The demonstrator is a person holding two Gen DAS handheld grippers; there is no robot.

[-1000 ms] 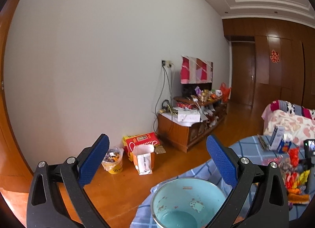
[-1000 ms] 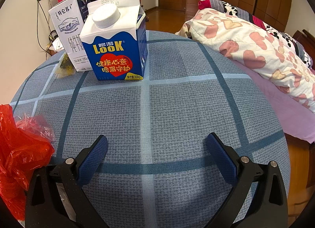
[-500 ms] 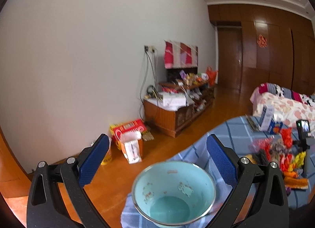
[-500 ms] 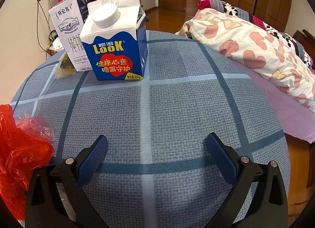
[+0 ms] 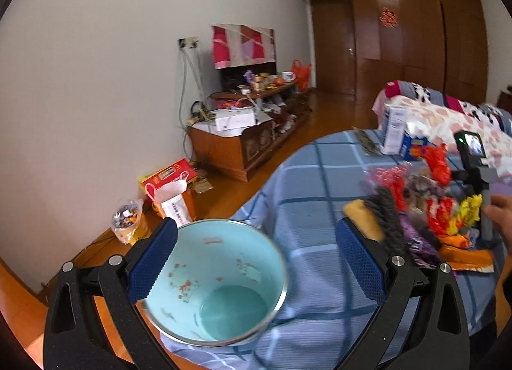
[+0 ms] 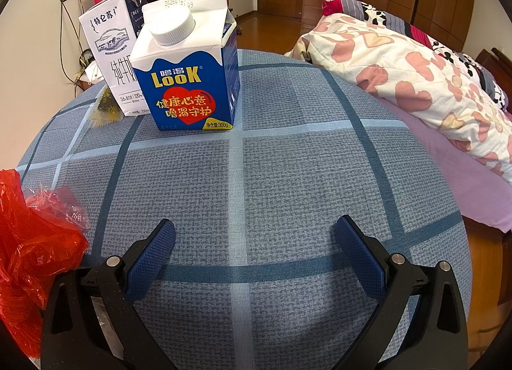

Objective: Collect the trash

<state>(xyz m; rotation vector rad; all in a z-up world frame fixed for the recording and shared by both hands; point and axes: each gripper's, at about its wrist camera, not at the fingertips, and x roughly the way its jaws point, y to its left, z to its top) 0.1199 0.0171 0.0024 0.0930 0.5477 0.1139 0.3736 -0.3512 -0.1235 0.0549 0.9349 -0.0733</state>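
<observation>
My left gripper is open above a pale blue enamel bowl at the near edge of the blue checked tablecloth; nothing sits between its fingers. To its right lies a heap of coloured wrappers. My right gripper is open and empty, low over the cloth. Ahead of it stands a blue Look carton with a white milk carton behind. Crumpled red plastic lies at its left.
A small camera on a stand rises beside a person's hand at the right. A bed with a heart-patterned quilt borders the table. Bags and a red box stand on the wooden floor by a cluttered TV cabinet.
The left gripper has swung right and tipped down, so the bowl and the wrapper heap now fill more of its view. The right gripper has not moved.
</observation>
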